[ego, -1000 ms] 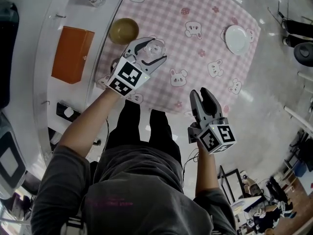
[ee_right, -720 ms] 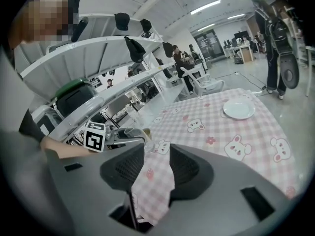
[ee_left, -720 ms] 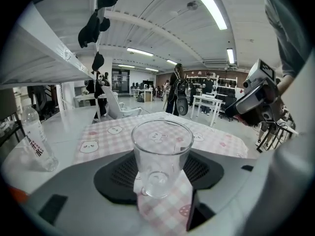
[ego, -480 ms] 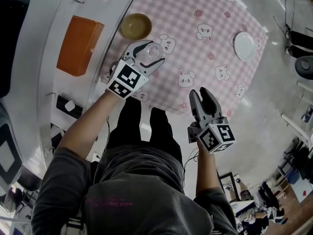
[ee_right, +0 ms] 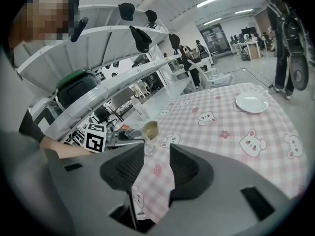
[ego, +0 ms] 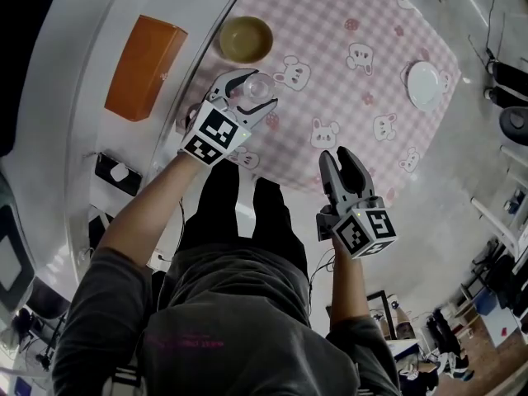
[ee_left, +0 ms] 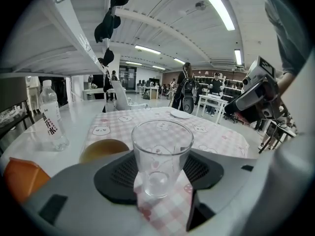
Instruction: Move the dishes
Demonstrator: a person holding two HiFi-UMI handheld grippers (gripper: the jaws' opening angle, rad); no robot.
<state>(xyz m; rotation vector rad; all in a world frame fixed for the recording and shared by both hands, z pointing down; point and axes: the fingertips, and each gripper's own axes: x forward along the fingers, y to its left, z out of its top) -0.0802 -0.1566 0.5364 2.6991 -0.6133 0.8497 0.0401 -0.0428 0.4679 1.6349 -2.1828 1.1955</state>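
Pink-and-white checked cloth with bear prints covers the tabletop point(ego: 334, 81), and a pale floor surrounds it. Over the cloth's near-left corner, the left tool point(ego: 261, 91) is clamped on a clear drinking glass point(ee_left: 161, 156), which stands upright between its two dark pads. Just beyond the glass sits an olive-yellow bowl point(ego: 245, 40). A small white plate point(ego: 424, 85) lies well apart, near the cloth's far right edge. The right tool point(ego: 340, 159) hangs at the near edge of the cloth, its jaws a narrow gap apart with nothing between them. Left of the cloth, an orange box point(ego: 144, 67) and a water bottle point(ee_left: 50, 117) rest on a white surface.
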